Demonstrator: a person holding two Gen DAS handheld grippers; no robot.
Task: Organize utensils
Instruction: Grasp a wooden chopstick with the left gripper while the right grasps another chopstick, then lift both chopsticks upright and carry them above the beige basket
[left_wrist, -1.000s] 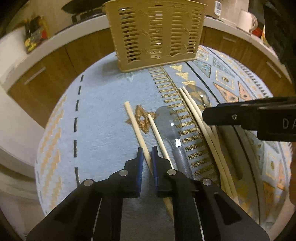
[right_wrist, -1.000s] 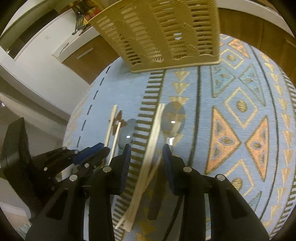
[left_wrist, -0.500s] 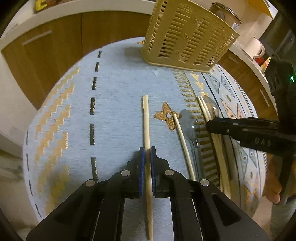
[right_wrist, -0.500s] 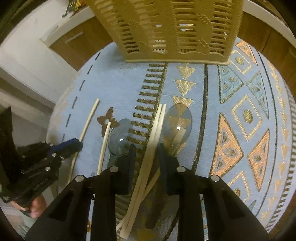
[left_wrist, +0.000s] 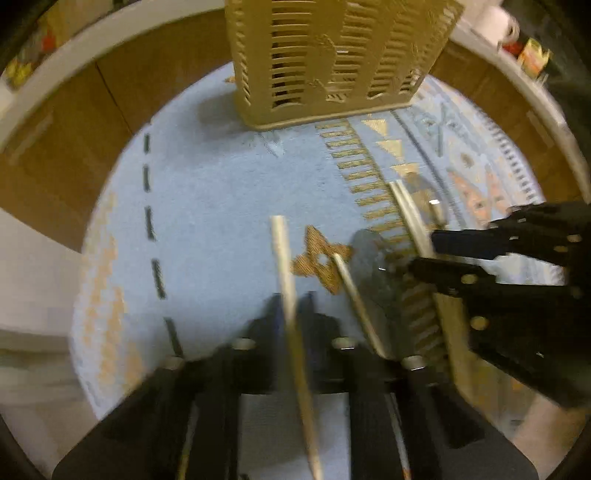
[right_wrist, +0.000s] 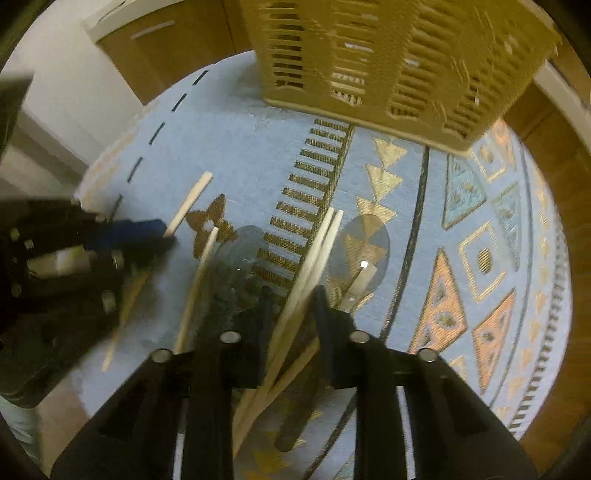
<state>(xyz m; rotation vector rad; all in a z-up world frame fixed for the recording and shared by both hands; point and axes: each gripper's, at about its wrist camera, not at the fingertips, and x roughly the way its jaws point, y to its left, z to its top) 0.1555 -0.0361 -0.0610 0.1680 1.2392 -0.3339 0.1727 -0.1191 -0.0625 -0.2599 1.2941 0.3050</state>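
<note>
My left gripper (left_wrist: 291, 306) is shut on a single pale chopstick (left_wrist: 282, 251), which sticks out forward over the blue patterned cloth (left_wrist: 221, 206). A second loose chopstick (left_wrist: 351, 288) lies just right of it, beside a clear spoon (left_wrist: 369, 254) with a dark handle. My right gripper (right_wrist: 291, 299) points down over a pair of chopsticks (right_wrist: 321, 240). Its jaws are closing with the pair between them, a thin gap still showing. Another clear spoon (right_wrist: 364, 243) lies right of the pair. The tan slotted basket (right_wrist: 399, 66) stands upright at the far side.
The cloth covers a round table with its edge (left_wrist: 85, 258) close on the left. Wooden cabinets (left_wrist: 55, 147) and a white counter (left_wrist: 92, 44) ring it. The right gripper (left_wrist: 424, 251) reaches in beside the left one.
The left jaws closed on the single chopstick and the view swung to face the basket. The right jaws narrowed around the chopstick pair as the gripper shifted over it.
</note>
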